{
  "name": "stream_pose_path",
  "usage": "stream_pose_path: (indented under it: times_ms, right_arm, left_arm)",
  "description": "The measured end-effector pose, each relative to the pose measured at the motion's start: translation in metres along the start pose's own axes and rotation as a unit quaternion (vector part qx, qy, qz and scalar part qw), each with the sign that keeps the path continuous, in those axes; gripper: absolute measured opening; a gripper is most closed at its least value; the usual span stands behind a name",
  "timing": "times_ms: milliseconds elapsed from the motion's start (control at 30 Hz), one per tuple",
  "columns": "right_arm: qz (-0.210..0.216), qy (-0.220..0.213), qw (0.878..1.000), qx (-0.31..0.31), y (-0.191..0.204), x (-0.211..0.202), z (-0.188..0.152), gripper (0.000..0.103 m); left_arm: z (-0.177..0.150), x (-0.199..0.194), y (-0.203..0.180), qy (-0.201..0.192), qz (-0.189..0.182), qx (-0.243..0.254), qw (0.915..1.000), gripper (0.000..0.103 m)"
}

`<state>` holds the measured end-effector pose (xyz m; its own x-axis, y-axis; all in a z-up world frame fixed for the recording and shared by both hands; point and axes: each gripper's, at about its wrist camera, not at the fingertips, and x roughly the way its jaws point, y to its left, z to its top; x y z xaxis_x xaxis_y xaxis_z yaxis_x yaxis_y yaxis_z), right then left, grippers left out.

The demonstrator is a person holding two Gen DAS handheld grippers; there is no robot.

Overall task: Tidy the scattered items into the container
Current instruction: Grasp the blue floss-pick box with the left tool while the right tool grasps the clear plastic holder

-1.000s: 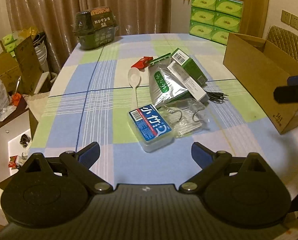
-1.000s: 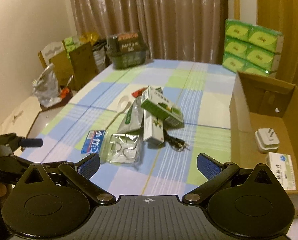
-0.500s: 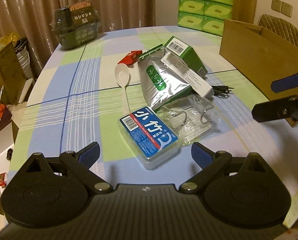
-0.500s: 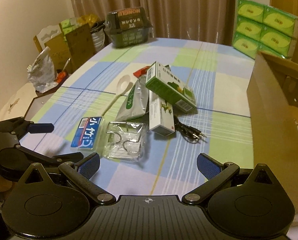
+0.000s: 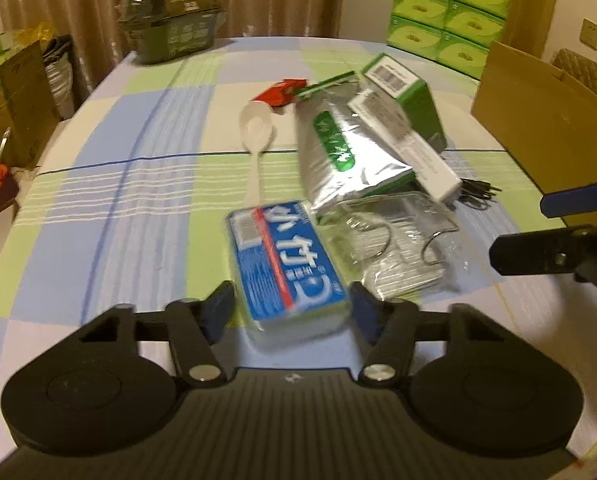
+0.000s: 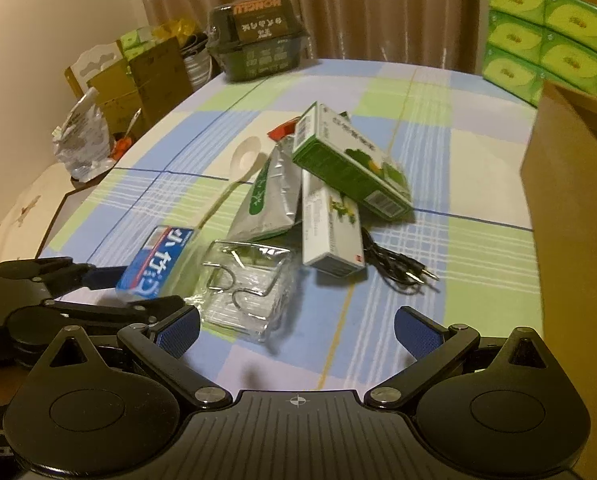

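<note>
Blue-labelled clear plastic box (image 5: 288,264) lies on the checked tablecloth (image 5: 138,184), at the near end of the pile, its near end between the two pads of the left gripper (image 5: 290,312). Left fingers set narrow, one pad either side of the box; frame is blurred, so cannot tell whether pads touch it. In the right wrist view the same box (image 6: 158,258) sits at 9 o'clock of the pile with the left gripper (image 6: 110,288) around it. At 3 o'clock of the box, touching it: clear packet with metal hooks (image 5: 398,248). At 12 o'clock: silver foil pouch (image 5: 342,156), overlapping the packet's far edge. White spoon (image 5: 254,140) at 11 o'clock, handle running toward the box. Long white carton (image 5: 410,148) and green carton (image 5: 410,96) stacked at 1 o'clock, green one tilted on top; red sachet (image 5: 278,92) beyond the spoon. Black cable (image 5: 474,192) at 2 o'clock by the white carton's end. Cardboard box (image 5: 538,120) stands at the table's 3 o'clock edge. Right gripper (image 6: 298,328) hovers over the near side of the pile, fingers wide apart, holding nothing.
</note>
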<state>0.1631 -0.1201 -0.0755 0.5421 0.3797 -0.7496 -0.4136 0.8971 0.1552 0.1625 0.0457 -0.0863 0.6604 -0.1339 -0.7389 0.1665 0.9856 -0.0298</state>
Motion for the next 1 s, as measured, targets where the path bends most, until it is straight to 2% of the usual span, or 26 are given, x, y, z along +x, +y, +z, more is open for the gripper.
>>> stream_pose_path:
  times_ms: [333, 433, 733, 833, 933, 1000]
  right_arm:
    - [0.01, 0.004, 0.999, 0.039, 0.018, 0.04, 0.011, 0.101]
    - [0.003, 0.005, 0.999, 0.053, 0.022, 0.052, 0.014, 0.101]
    - [-0.034, 0.005, 0.997, 0.064, 0.035, 0.077, 0.021, 0.1]
    - [-0.04, 0.01, 0.997, 0.063, 0.035, 0.08, 0.021, 0.074]
    - [-0.04, 0.011, 0.998, 0.053, 0.035, 0.076, 0.019, 0.066]
    - [-0.04, 0.013, 0.998, 0.053, 0.032, 0.071, 0.018, 0.065]
  left_arm:
    - [-0.008, -0.009, 0.021, -0.008, 0.017, 0.015, 0.9997, 0.054]
    - [-0.011, -0.008, 0.022, -0.01, 0.019, 0.016, 0.9996, 0.062]
    - [-0.015, -0.005, 0.027, -0.023, 0.019, 0.017, 0.9994, 0.063]
    - [-0.012, -0.003, 0.029, -0.027, 0.018, 0.012, 0.9994, 0.063]
    - [-0.008, -0.001, 0.029, -0.032, 0.019, 0.012, 0.9992, 0.063]
    - [-0.004, 0.001, 0.028, -0.032, 0.021, 0.01, 0.9992, 0.063]
